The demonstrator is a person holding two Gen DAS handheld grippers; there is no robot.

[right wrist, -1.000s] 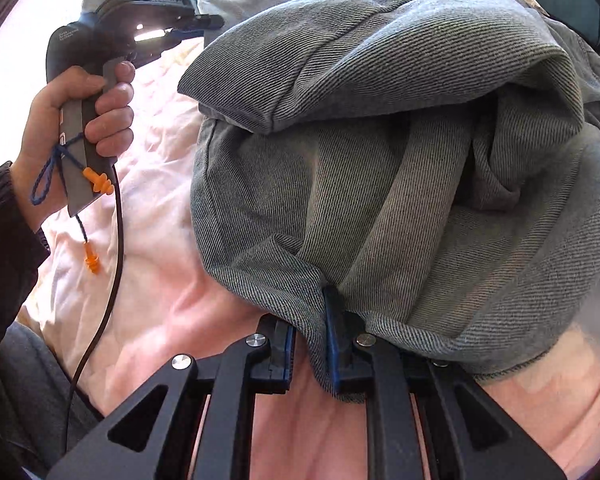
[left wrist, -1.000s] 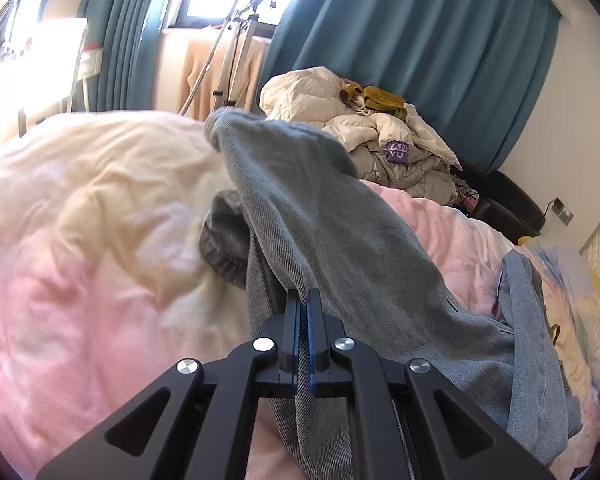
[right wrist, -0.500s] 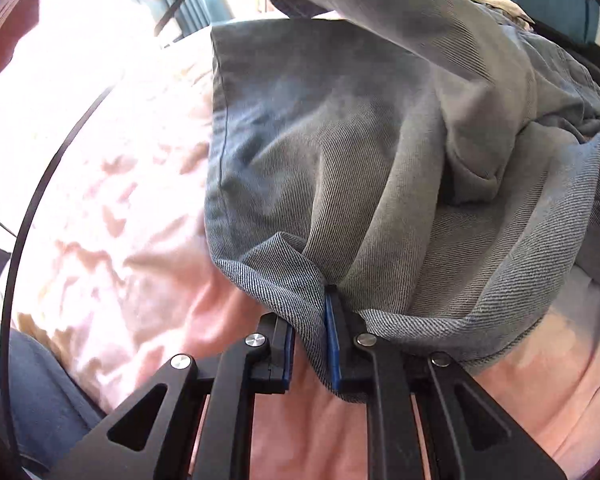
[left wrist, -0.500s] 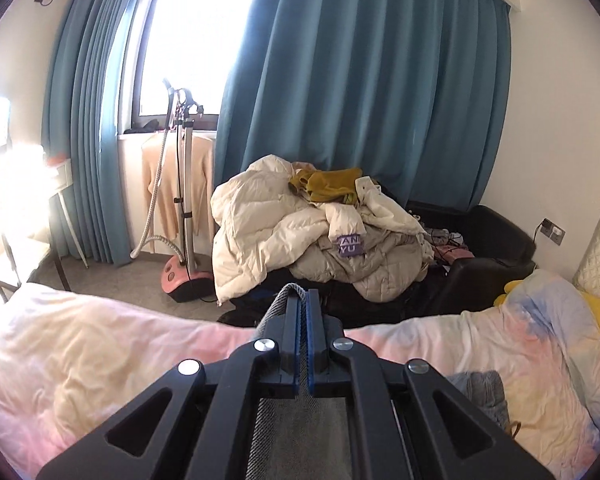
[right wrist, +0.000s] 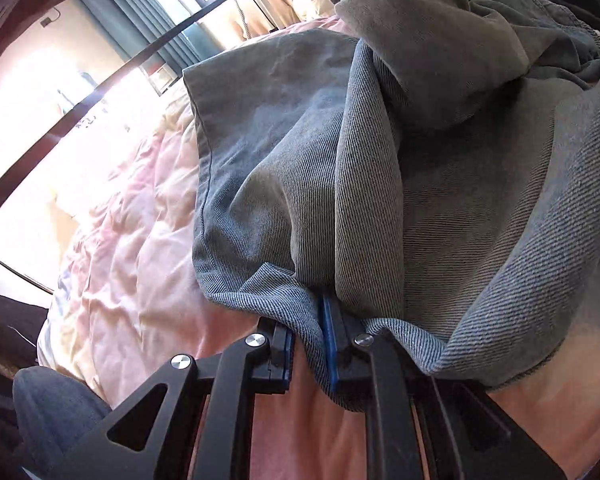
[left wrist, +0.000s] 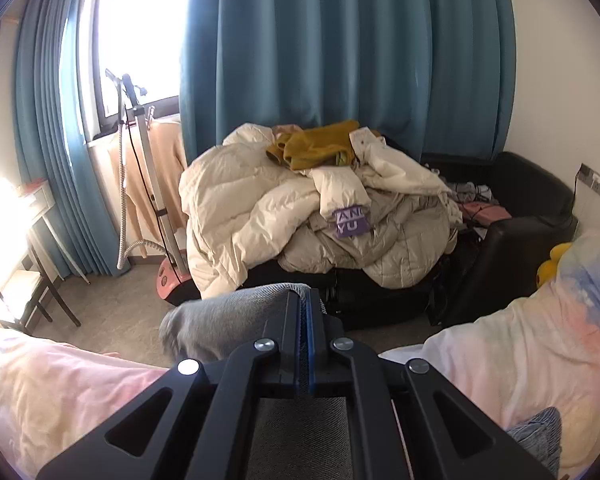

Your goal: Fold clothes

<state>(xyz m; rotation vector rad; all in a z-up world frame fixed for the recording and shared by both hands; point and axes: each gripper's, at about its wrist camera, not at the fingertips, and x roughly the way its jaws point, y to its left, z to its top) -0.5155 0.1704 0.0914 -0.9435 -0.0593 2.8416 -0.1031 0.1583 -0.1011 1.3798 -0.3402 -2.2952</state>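
Your left gripper [left wrist: 304, 312] sits above the bed [left wrist: 60, 380], facing the sofa [left wrist: 520, 216] beyond its foot, where a heap of coats [left wrist: 284, 216] is piled. Left of that heap stands a garment steamer [left wrist: 152, 184] (on the floor, before the window). The trousers [right wrist: 400, 184] lie on the bed ahead of your right gripper [right wrist: 308, 332].

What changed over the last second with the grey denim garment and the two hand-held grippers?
The left hand-held gripper rose, lifting its end of the grey denim garment off the pink bedspread; its view now faces the blue curtains. The garment unfolded. Both grippers stay clamped; the right hand-held gripper stays low by the bed.
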